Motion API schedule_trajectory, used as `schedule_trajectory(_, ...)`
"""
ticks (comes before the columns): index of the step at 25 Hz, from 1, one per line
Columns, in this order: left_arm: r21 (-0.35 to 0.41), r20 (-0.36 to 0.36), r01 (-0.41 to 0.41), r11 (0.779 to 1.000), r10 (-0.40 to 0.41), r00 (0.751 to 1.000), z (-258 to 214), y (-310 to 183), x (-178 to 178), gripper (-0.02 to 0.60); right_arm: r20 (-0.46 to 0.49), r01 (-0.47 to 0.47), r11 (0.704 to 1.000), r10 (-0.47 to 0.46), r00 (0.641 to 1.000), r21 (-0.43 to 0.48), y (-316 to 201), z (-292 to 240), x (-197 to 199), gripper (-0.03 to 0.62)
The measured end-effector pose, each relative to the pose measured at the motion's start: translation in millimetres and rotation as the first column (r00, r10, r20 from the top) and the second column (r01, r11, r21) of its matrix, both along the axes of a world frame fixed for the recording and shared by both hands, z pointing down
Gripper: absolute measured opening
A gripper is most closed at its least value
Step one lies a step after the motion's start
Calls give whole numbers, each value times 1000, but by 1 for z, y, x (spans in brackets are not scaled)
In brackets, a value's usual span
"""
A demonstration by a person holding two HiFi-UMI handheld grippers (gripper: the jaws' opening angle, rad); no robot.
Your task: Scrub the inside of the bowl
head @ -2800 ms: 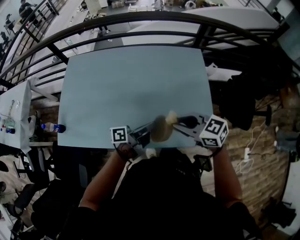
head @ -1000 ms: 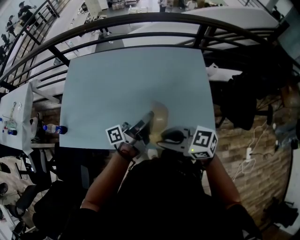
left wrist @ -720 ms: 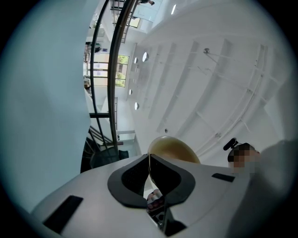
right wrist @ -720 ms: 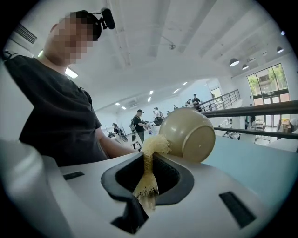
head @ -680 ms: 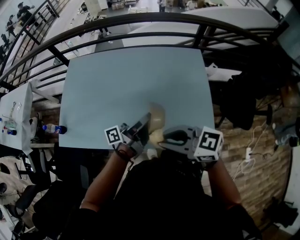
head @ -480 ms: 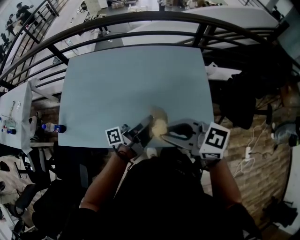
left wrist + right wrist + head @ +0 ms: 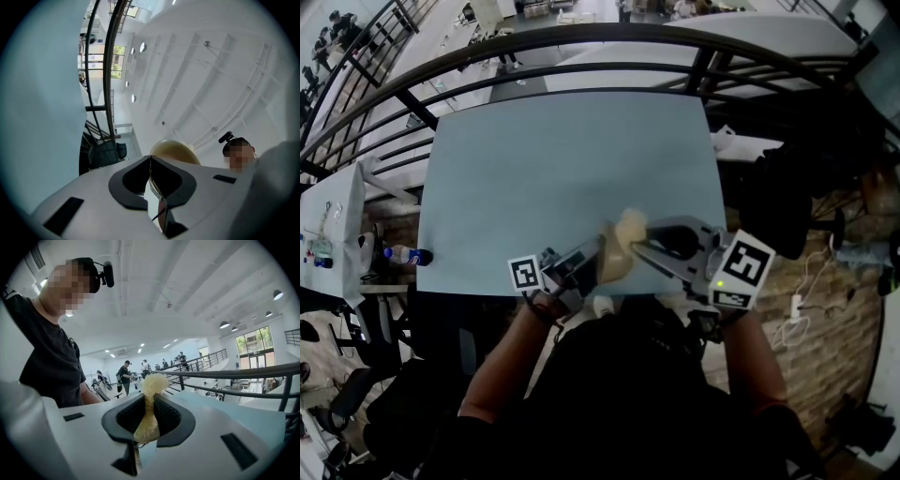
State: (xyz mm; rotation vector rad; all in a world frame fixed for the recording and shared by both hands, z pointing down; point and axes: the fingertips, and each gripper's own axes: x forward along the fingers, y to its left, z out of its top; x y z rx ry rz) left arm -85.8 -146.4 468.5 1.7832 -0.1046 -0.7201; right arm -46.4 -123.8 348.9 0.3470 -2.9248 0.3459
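The left tongs [image 7: 151, 161] are pressed together on the thin rim of a pale yellowish bowl [image 7: 172, 149]. The rim runs edge-on between the dark pads, and the bowl's rounded body rises just beyond them. The right tongs [image 7: 149, 405] pinch a straw-coloured fibrous scrubber [image 7: 153, 382] — its narrow waist is squeezed between the pads and its fluffy end sticks out past the tips.

From the head view the two tongs point toward each other over the near edge of the light blue tabletop [image 7: 553, 169], the left one coming in from the lower left and the right one from the right. The bowl is held tipped up on its edge between them, off the tabletop. The scrubber sits at the bowl's upper part — whether it presses inside the bowl cannot be made out. A dark curved railing [image 7: 581, 39] runs beyond the far edge, and a bottle [image 7: 405, 254] lies off to the left, well apart.
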Motion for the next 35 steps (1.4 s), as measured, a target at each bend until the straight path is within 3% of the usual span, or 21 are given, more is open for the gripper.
schedule_trajectory(9, 72, -84, -15, 997, 21, 996, -22, 10, 5, 6, -45, -72, 995, 69, 997, -71, -30, 34, 4, 63)
schedule_trajectory(14, 72, -130, 65, 995, -55, 990, -29, -3, -6, 6, -57, -64, 989, 57, 997, -131, -22, 59, 1, 63)
schedule_trajectory(18, 58, -105, 111, 992, -105, 989, -23, -13, -13, 8, -44, -66, 987, 60, 997, -146, -16, 62, -1, 63)
schedule_trajectory(23, 53, -49, 113, 992, -111, 993, -16, -16, -7, 11, -44, -80, 981, 74, 996, -177, -14, 65, 5, 63)
schedule_trajectory(29, 12, -34, 147, 989, -146, 989, -6, -24, -6, 9, -50, -137, 968, 130, 990, -211, -17, 72, 12, 64)
schedule_trajectory(35, -27, 5, 186, 982, -186, 982, 9, -31, -20, 11, 27, -34, 980, 40, 999, -197, 6, 53, -7, 63)
